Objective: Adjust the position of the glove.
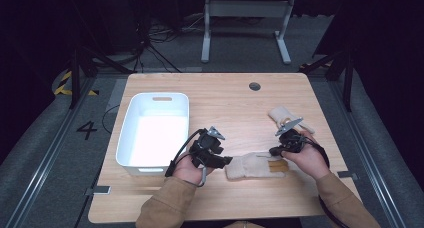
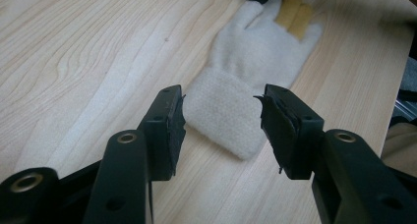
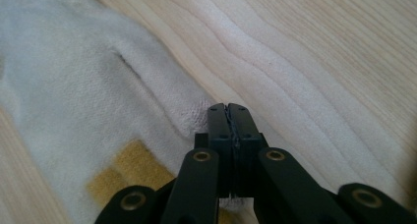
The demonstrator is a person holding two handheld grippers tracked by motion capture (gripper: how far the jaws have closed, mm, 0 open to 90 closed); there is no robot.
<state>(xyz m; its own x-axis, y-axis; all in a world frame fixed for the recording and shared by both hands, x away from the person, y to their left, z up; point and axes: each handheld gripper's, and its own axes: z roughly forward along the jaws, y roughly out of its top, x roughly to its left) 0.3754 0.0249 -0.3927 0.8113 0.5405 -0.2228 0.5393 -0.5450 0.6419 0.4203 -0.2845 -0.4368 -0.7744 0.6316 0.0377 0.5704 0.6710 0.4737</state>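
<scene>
Closest to the person, a cream glove [image 1: 254, 164] lies flat on the wooden table [image 1: 225, 198], between the two hands. The left gripper [image 1: 227, 160] points at the glove's fuzzy cuff [image 2: 221, 111]. Its jaws stand about half open, one on each side of the cuff, and the pads do not press on it yet — it looks ready to grab that end. The right gripper [image 1: 274, 151] is at the other end, where the fingers are and the yellow patches [image 3: 130, 172] show. Its jaws are squeezed tight together, and a little bit of the glove's soft edge seems pinched at the tips, so it is probably holding that end down or lifting it a little. One claw at each end makes sense, because a floppy glove is easier to move or fold that way. A bit farther back, just behind the right hand, lies a second cream glove [image 1: 281, 113], not touched by anything. To the left of the left hand sits a white bin [image 1: 131, 133], open at the top — maybe the gloves go there. At the far edge of the table is a small dark round hole [image 1: 254, 86].
</scene>
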